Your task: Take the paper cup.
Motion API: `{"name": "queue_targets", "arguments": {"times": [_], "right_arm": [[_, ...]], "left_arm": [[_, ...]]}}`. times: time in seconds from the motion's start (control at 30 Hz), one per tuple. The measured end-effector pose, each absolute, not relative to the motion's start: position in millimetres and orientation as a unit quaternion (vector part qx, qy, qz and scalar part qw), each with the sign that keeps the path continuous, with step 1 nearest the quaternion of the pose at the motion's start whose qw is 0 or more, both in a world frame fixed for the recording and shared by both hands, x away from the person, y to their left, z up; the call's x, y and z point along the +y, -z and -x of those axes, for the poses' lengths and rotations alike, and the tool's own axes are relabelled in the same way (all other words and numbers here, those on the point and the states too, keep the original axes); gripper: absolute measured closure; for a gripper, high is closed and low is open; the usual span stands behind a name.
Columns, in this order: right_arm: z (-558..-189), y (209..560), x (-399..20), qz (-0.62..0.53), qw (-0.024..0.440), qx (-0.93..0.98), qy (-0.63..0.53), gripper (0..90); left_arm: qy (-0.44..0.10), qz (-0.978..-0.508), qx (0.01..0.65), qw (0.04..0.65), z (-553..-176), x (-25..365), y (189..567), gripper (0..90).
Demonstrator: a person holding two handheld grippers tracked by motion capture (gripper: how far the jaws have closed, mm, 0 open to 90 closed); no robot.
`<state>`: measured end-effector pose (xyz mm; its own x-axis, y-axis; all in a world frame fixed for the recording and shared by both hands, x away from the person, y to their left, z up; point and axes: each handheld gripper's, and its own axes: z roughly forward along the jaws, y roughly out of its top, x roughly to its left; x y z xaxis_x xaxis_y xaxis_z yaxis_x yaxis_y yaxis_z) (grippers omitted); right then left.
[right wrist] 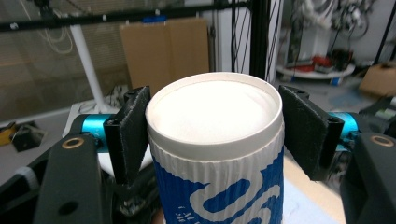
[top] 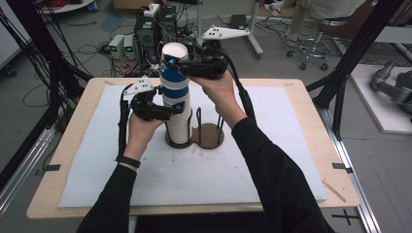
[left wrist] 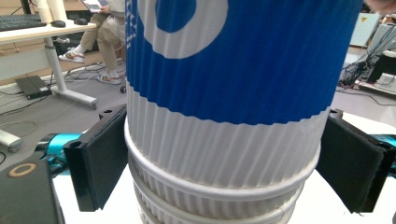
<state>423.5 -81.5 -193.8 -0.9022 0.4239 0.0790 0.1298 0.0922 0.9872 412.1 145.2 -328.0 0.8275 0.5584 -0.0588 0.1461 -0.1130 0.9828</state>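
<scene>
The right gripper (top: 176, 61) clamps shut on the top cup (right wrist: 217, 140); the left gripper (top: 171, 109) (lower, steady) grips the stack (left wrist: 219, 177).

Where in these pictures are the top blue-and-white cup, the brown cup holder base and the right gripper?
top cup (right wrist: 215, 116): right gripper view, white upturned bottom.
holder base (top: 210, 136): high view, bare brown disc right of the stack.
right gripper (top: 171, 61): high view, between its jaws at the cup's top.

A wooden bench (top: 311, 126) under a pale mat (top: 272, 165) stands on a grey floor (top: 379, 160) strewn with cables (top: 92, 48). Beyond it sit electronic boxes (top: 145, 34), a stool (top: 316, 46) and black frame posts (top: 357, 48). Cardboard (right wrist: 163, 46) leans against the far wall.
</scene>
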Motion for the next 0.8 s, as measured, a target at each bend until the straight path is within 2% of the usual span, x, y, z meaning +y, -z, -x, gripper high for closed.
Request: {"name": "queue_targets", "arguments": {"times": [0.43,0.6,0.63,0.8], "right_arm": [[-405.3,155.7,-107.1,-0.163,0.130,0.688,-0.695,29.8],[-397.3,150.9,-120.7,-0.159,0.137,0.696,-0.687,29.8],[-391.4,149.9,-129.0,-0.155,0.154,0.705,-0.675,29.8],[-380.5,156.0,-148.2,-0.148,0.148,0.712,-0.670,29.8]], "left_arm": [[-0.166,-0.727,0.238,0.622,-412.7,145.6,328.6,11.1],[-0.167,-0.728,0.238,0.621,-412.4,145.6,328.3,11.0],[-0.167,-0.728,0.238,0.621,-412.4,145.6,328.4,11.0],[-0.167,-0.729,0.238,0.619,-412.1,145.5,328.0,11.0]]}}
